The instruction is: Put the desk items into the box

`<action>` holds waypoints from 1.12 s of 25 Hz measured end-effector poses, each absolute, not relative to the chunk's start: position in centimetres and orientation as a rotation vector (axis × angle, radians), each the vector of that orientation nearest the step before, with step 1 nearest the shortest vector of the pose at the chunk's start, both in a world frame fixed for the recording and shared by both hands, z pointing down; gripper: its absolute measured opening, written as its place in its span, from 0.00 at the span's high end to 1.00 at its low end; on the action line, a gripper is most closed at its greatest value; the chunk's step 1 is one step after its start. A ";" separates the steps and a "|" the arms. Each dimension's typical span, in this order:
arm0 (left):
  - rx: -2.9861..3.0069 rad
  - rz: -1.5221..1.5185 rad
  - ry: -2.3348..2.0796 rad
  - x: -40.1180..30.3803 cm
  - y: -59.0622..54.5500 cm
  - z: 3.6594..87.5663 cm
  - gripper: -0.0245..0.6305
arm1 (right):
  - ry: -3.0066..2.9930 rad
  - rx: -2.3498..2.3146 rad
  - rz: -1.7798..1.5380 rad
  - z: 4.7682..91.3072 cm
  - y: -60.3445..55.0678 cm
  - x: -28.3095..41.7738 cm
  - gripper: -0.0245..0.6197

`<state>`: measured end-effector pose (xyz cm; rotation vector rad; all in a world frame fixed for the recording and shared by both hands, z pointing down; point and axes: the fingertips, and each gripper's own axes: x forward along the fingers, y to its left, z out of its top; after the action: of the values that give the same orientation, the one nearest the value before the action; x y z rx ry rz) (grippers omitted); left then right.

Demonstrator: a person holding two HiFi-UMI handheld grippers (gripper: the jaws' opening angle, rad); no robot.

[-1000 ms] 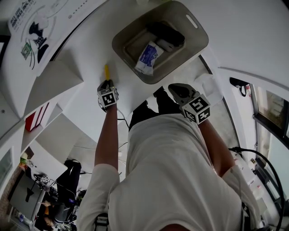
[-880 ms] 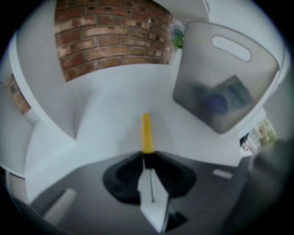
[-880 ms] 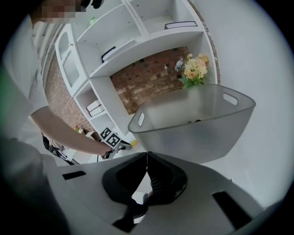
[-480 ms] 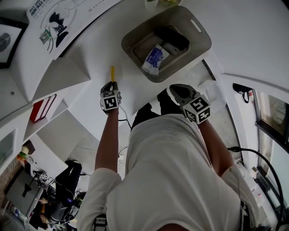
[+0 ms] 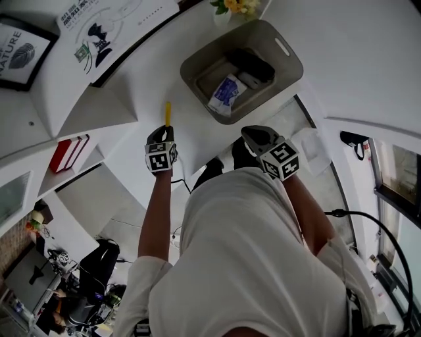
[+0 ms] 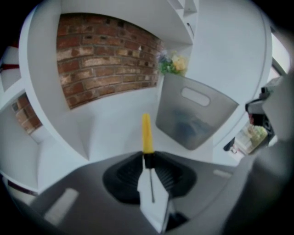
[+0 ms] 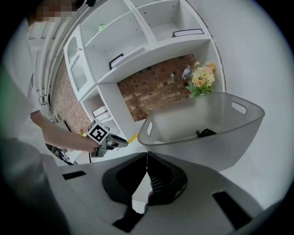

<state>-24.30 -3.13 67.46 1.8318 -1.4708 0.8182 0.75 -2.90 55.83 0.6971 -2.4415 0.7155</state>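
Note:
The grey plastic box (image 5: 197, 66) stands on the white desk and holds a white-and-blue packet (image 5: 227, 92) and a black item (image 5: 253, 64). My left gripper (image 5: 164, 131) is held left of the box, shut on a slim tool with a yellow end (image 5: 168, 113). In the left gripper view the yellow end (image 6: 147, 133) sticks out past the jaws towards the box (image 6: 195, 117). My right gripper (image 5: 253, 135) hangs before the box's near side, shut with nothing in it (image 7: 147, 153). The right gripper view shows the box (image 7: 216, 137), the left gripper (image 7: 108, 142) and the yellow end (image 7: 132, 137).
Yellow flowers (image 5: 237, 5) stand behind the box. White shelves with a brick back wall rise behind the desk (image 7: 156, 87). Red books (image 5: 69, 153) sit in a lower shelf at left. A white packet (image 5: 309, 148) lies on the desk at right.
The left gripper has risen with the yellow tool still clamped in it. The right gripper has hardly moved.

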 end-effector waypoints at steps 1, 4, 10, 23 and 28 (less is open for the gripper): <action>1.840 0.817 -1.470 -24.2 -3.1 66.9 0.85 | -2.448 0.692 0.712 55.8 -3.0 0.5 0.96; 1.868 0.812 -1.468 -23.9 -3.2 65.4 0.85 | -2.464 0.679 0.702 55.5 -3.5 0.0 0.96; 1.927 0.796 -1.458 -23.0 -3.6 62.3 0.85 | -2.483 0.658 0.693 55.3 -3.7 -0.7 0.96; 2.104 0.788 -1.386 -18.4 -6.1 55.4 0.84 | -2.511 0.650 0.689 54.8 -4.7 0.0 0.96; 2.172 0.782 -1.362 -16.3 -7.4 52.8 0.84 | -2.521 0.647 0.695 54.8 -5.2 0.5 0.96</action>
<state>-16.28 -7.37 52.82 2.1716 -1.3621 0.7822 0.54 -5.20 54.75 0.6467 -2.5214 0.6950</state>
